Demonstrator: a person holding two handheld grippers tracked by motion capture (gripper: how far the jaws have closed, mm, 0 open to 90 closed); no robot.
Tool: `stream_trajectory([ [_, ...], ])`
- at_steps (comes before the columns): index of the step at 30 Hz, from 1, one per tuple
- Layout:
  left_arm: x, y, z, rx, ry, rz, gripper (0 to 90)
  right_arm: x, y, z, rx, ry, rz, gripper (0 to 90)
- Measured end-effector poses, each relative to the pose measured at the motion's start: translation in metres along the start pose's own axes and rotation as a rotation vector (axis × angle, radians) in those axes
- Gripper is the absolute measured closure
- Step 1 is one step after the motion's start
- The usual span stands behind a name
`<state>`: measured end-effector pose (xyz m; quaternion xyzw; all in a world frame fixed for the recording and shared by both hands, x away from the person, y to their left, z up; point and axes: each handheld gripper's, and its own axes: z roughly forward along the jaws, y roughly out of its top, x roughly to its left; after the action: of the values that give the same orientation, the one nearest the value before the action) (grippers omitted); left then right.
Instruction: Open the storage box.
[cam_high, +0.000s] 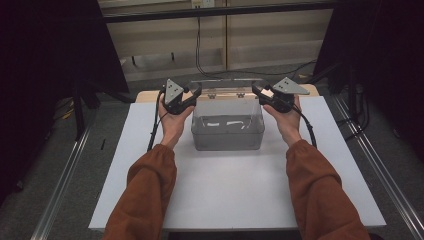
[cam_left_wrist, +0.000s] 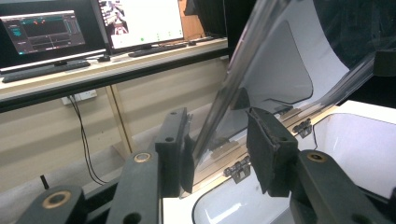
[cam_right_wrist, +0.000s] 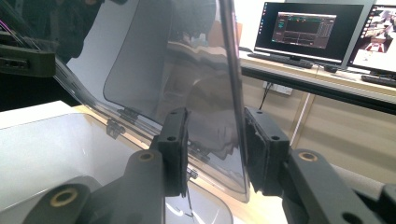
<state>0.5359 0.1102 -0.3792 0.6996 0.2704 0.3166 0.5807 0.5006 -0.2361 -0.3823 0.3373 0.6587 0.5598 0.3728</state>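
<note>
Left claw (cam_left_wrist: 219, 149), right claw (cam_right_wrist: 215, 149) straddle raised lid (cam_high: 225, 86) edges, unclamped; hinges (cam_left_wrist: 238, 167) visible close-up.

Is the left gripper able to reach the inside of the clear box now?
Probably not directly: the left gripper straddles the raised lid edge at the back of the clear box, though the box mouth is uncovered.
</note>
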Motion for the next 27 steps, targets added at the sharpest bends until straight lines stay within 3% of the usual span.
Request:
stream_trajectory([
  [7, 0.002, 0.003, 0.003, 0.006, 0.004, 0.014, 59.5, -0.003, 0.004, 0.004, 0.013, -0.002, -0.012, 62.9],
  [12, 0.008, -0.001, 0.004, 0.008, 0.026, -0.014, 57.6, -0.004, 0.005, 0.006, 0.009, -0.003, -0.008, 63.2],
  [14, 0.008, -0.002, 0.005, 0.002, 0.014, -0.050, 57.7, -0.005, 0.005, 0.007, 0.003, -0.006, -0.002, 63.0],
  [15, 0.009, -0.001, 0.005, 0.012, 0.018, -0.036, 57.8, -0.006, 0.005, 0.008, -0.001, -0.006, 0.003, 63.0],
  [19, 0.011, -0.002, 0.008, 0.016, 0.016, -0.053, 60.9, -0.006, 0.002, 0.010, -0.017, -0.013, 0.035, 62.8],
  [21, 0.011, -0.003, 0.009, 0.024, 0.008, -0.033, 63.8, -0.007, 0.001, 0.011, -0.022, -0.017, 0.039, 63.1],
  [27, 0.011, -0.005, 0.013, 0.025, 0.003, -0.037, 64.5, -0.011, -0.003, 0.012, -0.003, -0.021, 0.042, 64.5],
])
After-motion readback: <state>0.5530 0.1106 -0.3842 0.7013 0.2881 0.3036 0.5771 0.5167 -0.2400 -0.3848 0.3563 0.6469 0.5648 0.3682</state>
